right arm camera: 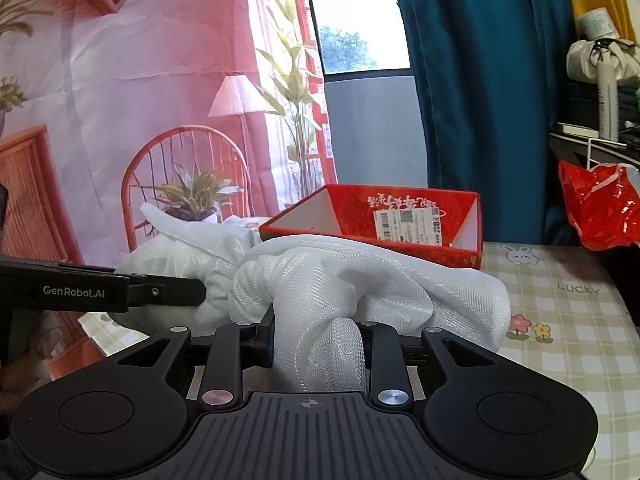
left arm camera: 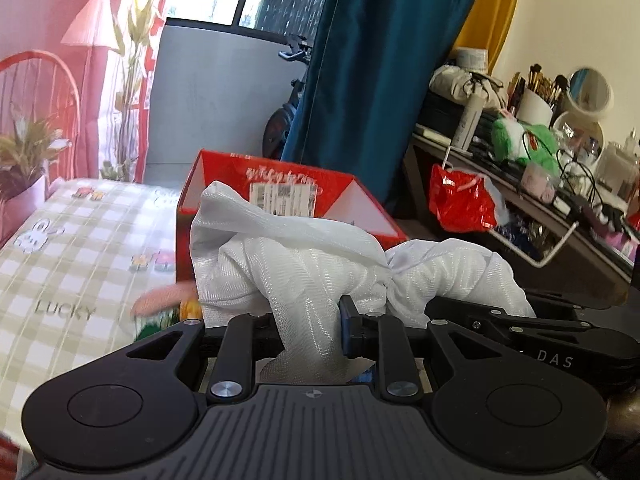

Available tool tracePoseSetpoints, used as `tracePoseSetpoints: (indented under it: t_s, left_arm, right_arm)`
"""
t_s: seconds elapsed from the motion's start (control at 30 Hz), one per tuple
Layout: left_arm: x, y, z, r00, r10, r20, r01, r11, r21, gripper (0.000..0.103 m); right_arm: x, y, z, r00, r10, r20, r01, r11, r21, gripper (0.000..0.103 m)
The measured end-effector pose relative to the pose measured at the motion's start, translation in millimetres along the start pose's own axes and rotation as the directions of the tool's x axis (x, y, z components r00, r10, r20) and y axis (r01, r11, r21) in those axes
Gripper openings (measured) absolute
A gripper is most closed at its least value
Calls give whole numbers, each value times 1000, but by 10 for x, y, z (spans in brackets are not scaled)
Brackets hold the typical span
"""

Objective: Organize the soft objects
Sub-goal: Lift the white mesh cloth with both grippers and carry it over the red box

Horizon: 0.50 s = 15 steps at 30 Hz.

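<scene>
A bundled white mesh cloth (left arm camera: 288,256) hangs between both grippers above the checked bed. My left gripper (left arm camera: 308,320) is shut on one gathered fold of it. My right gripper (right arm camera: 318,332) is shut on another twisted fold of the same cloth (right arm camera: 360,280). Its black arm (left arm camera: 520,326) reaches into the cloth from the right in the left wrist view. A finger (right arm camera: 172,292) of my left gripper enters the cloth from the left in the right wrist view. An open red box (left arm camera: 280,176) (right arm camera: 400,216) stands just behind the cloth. Something pink and blurred (left arm camera: 164,296) lies under the cloth's left edge.
The checked sheet (right arm camera: 560,340) covers the bed. A red plastic bag (left arm camera: 460,200) hangs off a cluttered desk (left arm camera: 560,216) at the right, where a green plush toy (left arm camera: 516,136) sits. A teal curtain (left arm camera: 360,80) hangs behind the box.
</scene>
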<state>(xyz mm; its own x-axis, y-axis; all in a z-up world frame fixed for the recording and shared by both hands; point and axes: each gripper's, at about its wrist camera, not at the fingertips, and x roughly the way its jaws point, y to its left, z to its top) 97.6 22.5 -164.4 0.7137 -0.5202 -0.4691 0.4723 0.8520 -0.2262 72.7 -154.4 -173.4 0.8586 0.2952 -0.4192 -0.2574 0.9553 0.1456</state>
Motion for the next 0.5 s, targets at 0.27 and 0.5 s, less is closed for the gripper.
tracePoseSetpoints:
  t_s: [0.27,0.5]
  left_arm:
    - [291,36,537,999,-23,31,23,1000,3,26]
    - [663,165,931,1000,-10,28,10,1000,-5,26]
  right_arm:
    - [307,-314,552,999,35,16,-36,998,58,24]
    - [729,-523,1012,999,48,6,-48,998,38,25]
